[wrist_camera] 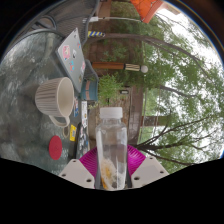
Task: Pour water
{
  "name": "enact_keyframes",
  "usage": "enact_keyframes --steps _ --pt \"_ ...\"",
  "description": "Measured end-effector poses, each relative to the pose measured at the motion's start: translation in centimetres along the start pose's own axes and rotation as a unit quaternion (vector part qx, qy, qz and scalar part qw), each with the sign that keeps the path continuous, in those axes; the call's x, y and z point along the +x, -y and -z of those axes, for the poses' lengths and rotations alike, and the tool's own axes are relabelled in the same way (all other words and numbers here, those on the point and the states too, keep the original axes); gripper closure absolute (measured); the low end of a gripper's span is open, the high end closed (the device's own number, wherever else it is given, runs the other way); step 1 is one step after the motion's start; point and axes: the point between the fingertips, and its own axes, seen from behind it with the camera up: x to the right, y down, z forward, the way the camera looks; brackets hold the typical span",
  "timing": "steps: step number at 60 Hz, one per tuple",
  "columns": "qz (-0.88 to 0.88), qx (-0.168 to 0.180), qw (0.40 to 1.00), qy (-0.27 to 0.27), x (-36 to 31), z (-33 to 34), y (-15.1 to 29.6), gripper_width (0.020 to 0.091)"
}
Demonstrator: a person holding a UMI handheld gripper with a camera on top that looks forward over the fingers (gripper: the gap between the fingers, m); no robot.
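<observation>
The gripper [112, 170] is clenched on a clear plastic bottle [111, 145], both fingers pressing its sides, the bottle standing upright between the pink pads [91, 160]. At ten o'clock from the bottle a ribbed pale cup [56, 99] lies tipped on the glass table [25, 70], mouth toward the bottle. A red lid [55, 147] lies at nine o'clock, close by the fingers.

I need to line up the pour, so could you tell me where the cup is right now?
In the gripper view, the cup lies tipped on the glass table, beyond and left of the water bottle held between the fingers.
</observation>
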Motion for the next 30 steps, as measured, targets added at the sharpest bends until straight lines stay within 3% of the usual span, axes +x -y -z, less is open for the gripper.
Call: enact_keyframes --steps 15,23,25,30 --pt "0.343 0.069 0.937 -0.006 0.6 -3.5 4.1 0.0741" --pt "0.412 0.087 0.907 -0.012 0.7 -3.7 5.1 0.074" --pt "0.412 0.078 0.907 -0.031 -0.1 -3.2 4.9 0.0741" --pt "0.422 0.094 0.902 -0.012 0.6 -3.8 5.3 0.0739"
